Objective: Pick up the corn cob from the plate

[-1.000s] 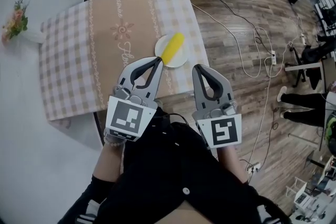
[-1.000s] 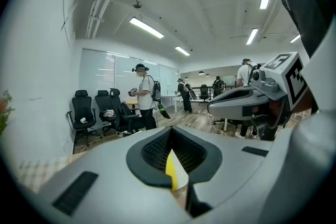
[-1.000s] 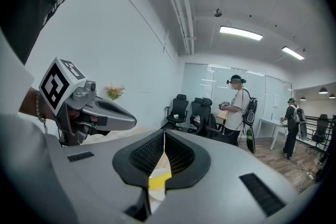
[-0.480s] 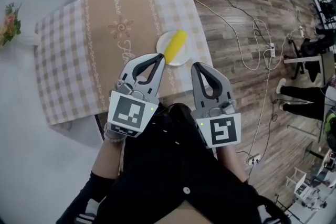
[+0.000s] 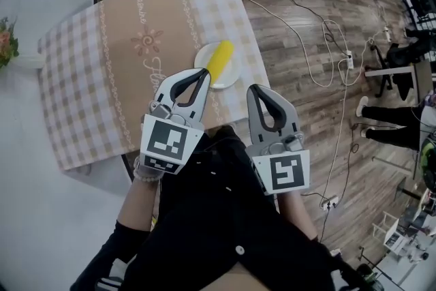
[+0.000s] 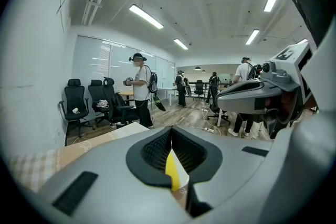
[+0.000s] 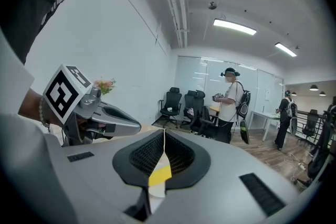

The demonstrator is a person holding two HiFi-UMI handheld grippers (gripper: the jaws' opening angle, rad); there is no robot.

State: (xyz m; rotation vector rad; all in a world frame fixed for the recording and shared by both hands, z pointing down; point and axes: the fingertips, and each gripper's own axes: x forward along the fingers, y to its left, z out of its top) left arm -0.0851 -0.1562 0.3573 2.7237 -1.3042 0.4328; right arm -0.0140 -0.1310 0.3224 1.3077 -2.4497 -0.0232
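A yellow corn cob (image 5: 220, 58) lies on a small white plate (image 5: 232, 78) near the right edge of the checked tablecloth (image 5: 102, 78). My left gripper (image 5: 205, 72) is shut and empty, its tip just short of the plate's near rim. To its right, my right gripper (image 5: 254, 88) is also shut and empty, past the cloth's right corner. In the left gripper view the corn cob (image 6: 171, 168) and the plate (image 6: 182, 176) show through the loop of the closed jaws. The right gripper view shows the corn cob (image 7: 159, 173) the same way.
A small bunch of flowers (image 5: 5, 41) stands at the far left on the white surface. Cables (image 5: 320, 58) trail over the wooden floor right of the table. Office chairs (image 6: 94, 105) and several standing people fill the room beyond.
My left gripper has crept forward and lower, toward the plate's near rim. The right gripper has hardly moved. Both stay shut.
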